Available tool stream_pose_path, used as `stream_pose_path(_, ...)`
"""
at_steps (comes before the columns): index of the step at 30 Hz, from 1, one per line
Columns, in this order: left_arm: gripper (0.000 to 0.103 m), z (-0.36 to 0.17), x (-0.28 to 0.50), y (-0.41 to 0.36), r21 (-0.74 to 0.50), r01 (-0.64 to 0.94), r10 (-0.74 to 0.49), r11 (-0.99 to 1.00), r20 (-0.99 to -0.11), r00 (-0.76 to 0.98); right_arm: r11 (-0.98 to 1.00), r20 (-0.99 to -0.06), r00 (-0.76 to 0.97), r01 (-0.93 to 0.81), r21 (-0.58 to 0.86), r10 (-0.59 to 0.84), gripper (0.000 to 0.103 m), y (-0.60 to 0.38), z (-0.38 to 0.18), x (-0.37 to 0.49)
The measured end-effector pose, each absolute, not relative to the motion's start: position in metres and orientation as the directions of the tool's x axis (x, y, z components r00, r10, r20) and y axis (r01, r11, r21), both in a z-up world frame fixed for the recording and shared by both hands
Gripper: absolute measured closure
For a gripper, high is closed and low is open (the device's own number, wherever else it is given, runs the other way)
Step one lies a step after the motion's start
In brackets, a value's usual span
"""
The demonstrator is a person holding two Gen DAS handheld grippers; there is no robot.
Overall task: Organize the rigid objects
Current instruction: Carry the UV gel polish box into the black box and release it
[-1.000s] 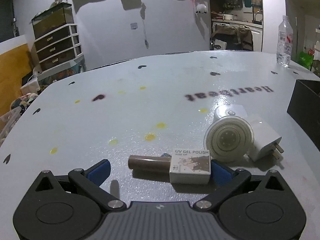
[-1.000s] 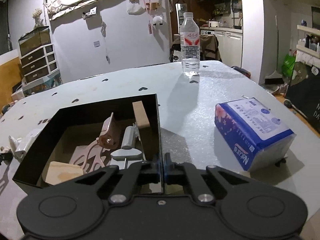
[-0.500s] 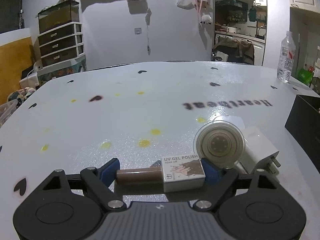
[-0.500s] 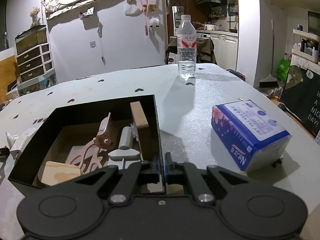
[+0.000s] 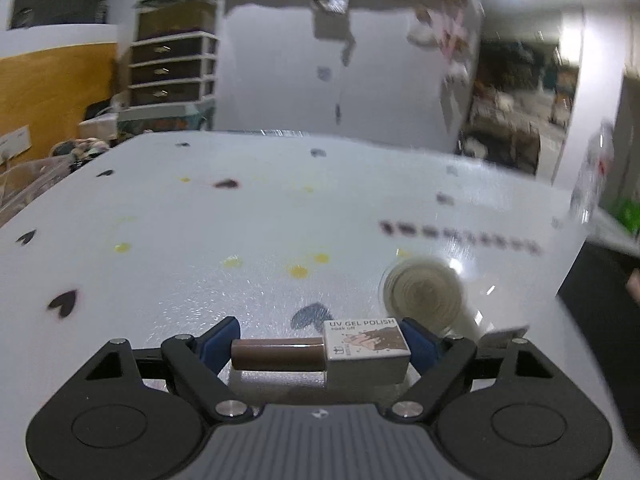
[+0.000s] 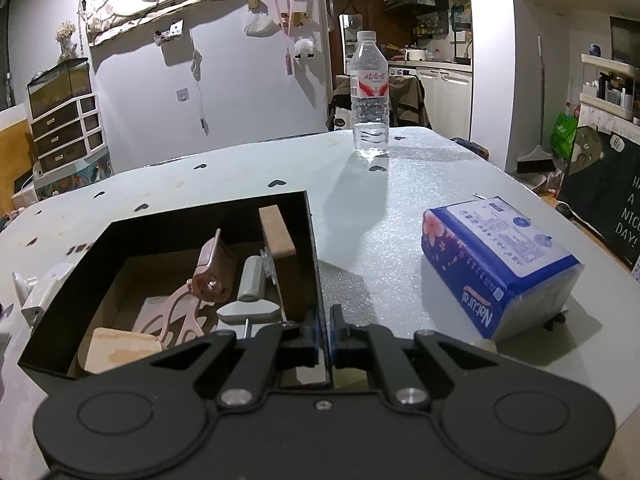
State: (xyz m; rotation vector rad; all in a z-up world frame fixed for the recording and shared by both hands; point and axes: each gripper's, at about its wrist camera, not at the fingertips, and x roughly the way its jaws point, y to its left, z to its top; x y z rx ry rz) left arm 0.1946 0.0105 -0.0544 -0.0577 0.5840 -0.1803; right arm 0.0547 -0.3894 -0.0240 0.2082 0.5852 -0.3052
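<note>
A UV gel polish bottle (image 5: 366,346), white-labelled with a brown cap, lies crosswise between the blue pads of my left gripper (image 5: 320,344), which is shut on its two ends just over the table. The left wrist view is blurred by motion. Beyond the right pad stand a round cream disc (image 5: 424,292) and a white plug adaptor (image 5: 468,322). My right gripper (image 6: 325,320) is shut on the thin near-right wall of the black box (image 6: 180,224). Inside the box lie a wooden block (image 6: 276,232), a pink clip (image 6: 212,268), a grey tool (image 6: 252,284) and a pale wooden piece (image 6: 120,350).
A blue tissue pack (image 6: 500,260) lies right of the box, and a water bottle (image 6: 370,96) stands at the table's far edge. The white plug adaptor (image 6: 40,288) shows left of the box. In the left wrist view the black box (image 5: 600,300) is at the right edge.
The left jaws closed from wide open onto the ends of the gel polish bottle. The left gripper then rolled and shifted with the bottle in it. The right gripper has not moved.
</note>
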Motion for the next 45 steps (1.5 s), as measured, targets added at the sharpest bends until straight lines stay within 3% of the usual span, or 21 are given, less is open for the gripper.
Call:
stream_pose_path(7, 0.017, -0.016, 0.155, -0.003, -0.234, 0.148, -0.234, 0.961, -0.401, 0.886, 0.933, -0.569, 0.797, 0.335, 0.132, -0.205, 0.098, -0.393, -0.024, 0.051)
stream_pose_path(13, 0.017, 0.01, 0.142, -0.062, -0.236, 0.271, -0.342, 0.933, -0.355, 0.87, 0.935, -0.572, 0.796, 0.329, 0.134, -0.198, 0.098, -0.394, -0.024, 0.051)
stream_pose_path(21, 0.017, 0.02, 0.152, -0.152, -0.21, 0.395, -0.448, 0.894, -0.392, 0.804, 0.941, -0.582, 0.794, 0.308, 0.138, -0.174, 0.098, -0.397, -0.023, 0.052)
stream_pose_path(29, 0.017, 0.011, 0.168, -0.216, -0.199, 0.397, -0.444, 0.896, -0.425, 0.789, 0.952, -0.602, 0.786, 0.273, 0.134, -0.141, 0.097, -0.398, -0.021, 0.052)
stream_pose_path(45, 0.017, -0.003, 0.198, -0.253, -0.168, 0.414, -0.439, 0.895, -0.499, 0.747, 0.955, -0.62, 0.775, 0.263, 0.14, -0.122, 0.097, -0.401, -0.019, 0.053)
